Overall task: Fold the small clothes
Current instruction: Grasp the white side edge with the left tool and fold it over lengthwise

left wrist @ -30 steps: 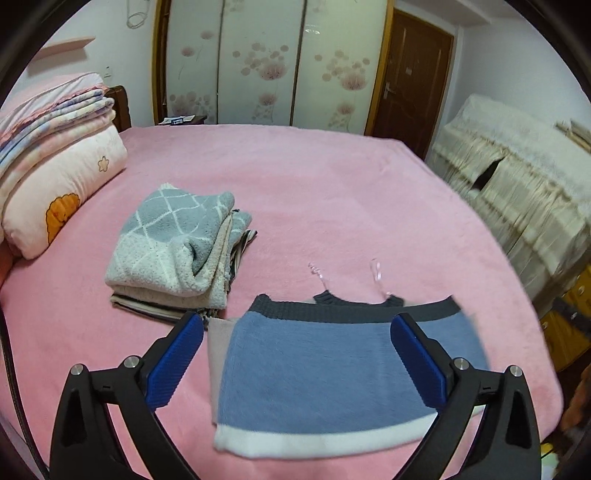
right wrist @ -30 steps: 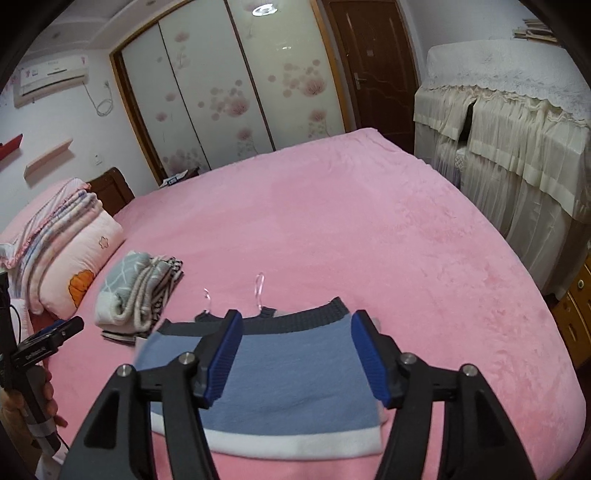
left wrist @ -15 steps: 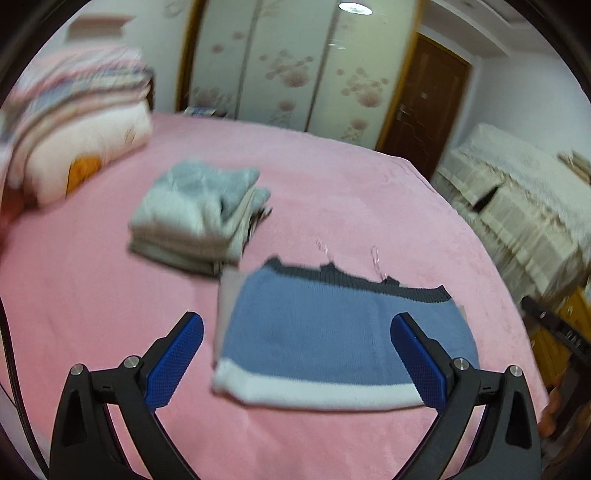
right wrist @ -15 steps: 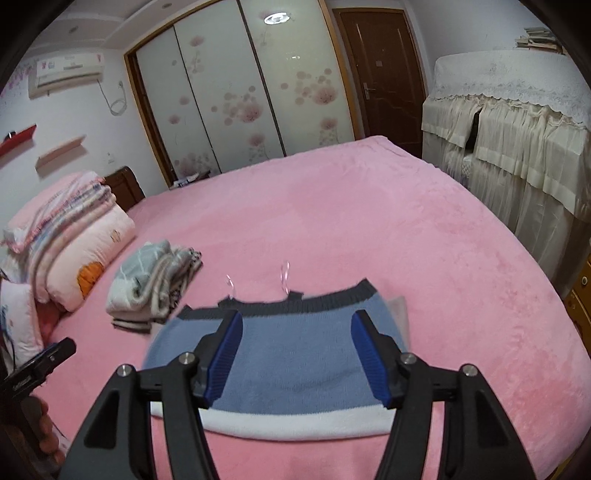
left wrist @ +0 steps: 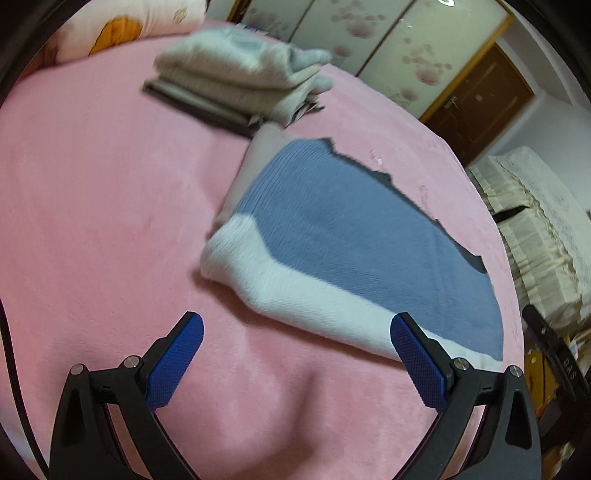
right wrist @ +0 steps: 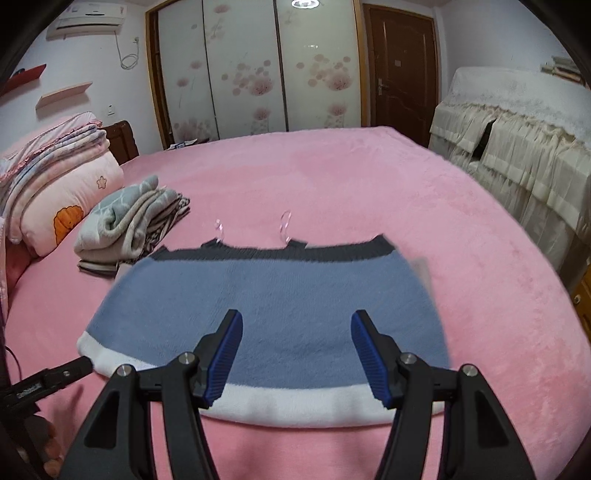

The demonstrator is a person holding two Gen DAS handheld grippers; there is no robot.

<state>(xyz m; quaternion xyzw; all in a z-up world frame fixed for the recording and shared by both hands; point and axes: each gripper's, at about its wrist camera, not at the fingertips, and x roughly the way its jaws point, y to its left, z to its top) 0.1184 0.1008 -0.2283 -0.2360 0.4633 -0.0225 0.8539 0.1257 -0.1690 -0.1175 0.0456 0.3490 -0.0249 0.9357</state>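
Pink plush bed cover (right wrist: 332,177) across the whole bed. Stacked quilts and a pillow (right wrist: 70,195) with an orange print at the headboard end. Behind, a floral sliding wardrobe (right wrist: 255,70), dark wooden door (right wrist: 402,70), wall air conditioner (right wrist: 92,16). Cream lace-draped furniture (right wrist: 517,122) alongside.

We are seeing a knitted top (right wrist: 273,295) lying flat on the bed (right wrist: 369,184), a stack of folded clothes (right wrist: 125,225) lying behind it to the left, and pillows (right wrist: 55,192) sitting further left.
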